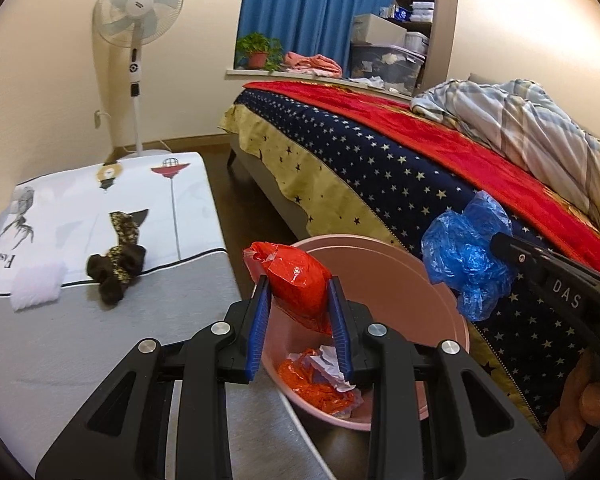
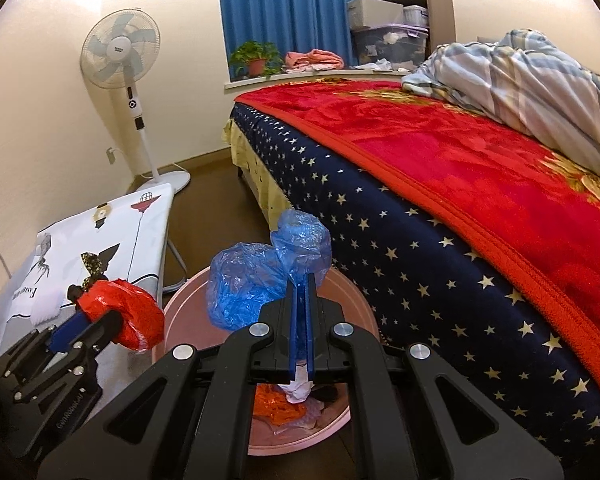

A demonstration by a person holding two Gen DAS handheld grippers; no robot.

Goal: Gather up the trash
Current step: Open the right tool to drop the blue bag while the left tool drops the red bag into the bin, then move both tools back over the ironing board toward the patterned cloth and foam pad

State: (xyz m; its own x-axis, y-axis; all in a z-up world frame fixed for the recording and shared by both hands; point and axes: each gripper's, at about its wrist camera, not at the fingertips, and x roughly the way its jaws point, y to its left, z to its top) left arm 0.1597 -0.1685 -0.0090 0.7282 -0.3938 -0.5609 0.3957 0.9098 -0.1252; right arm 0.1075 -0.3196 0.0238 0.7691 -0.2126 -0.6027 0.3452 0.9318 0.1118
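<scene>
The left gripper (image 1: 300,304) is clamped on a crumpled red plastic bag (image 1: 296,280), held above the near rim of a pink bin (image 1: 432,300) on the floor between a low printed table (image 1: 100,208) and the bed (image 1: 380,160). The right gripper (image 2: 302,320) has its jaws pressed together on a blue plastic bag (image 2: 252,276) over the same bin. Orange and white crumpled trash (image 1: 320,380) lies inside it.

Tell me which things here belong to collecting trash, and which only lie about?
Job: crumpled red plastic bag; crumpled blue plastic bag; round pink plastic bin.
Lying about: dark patterned cloth; white standing fan; potted green plant.
</scene>
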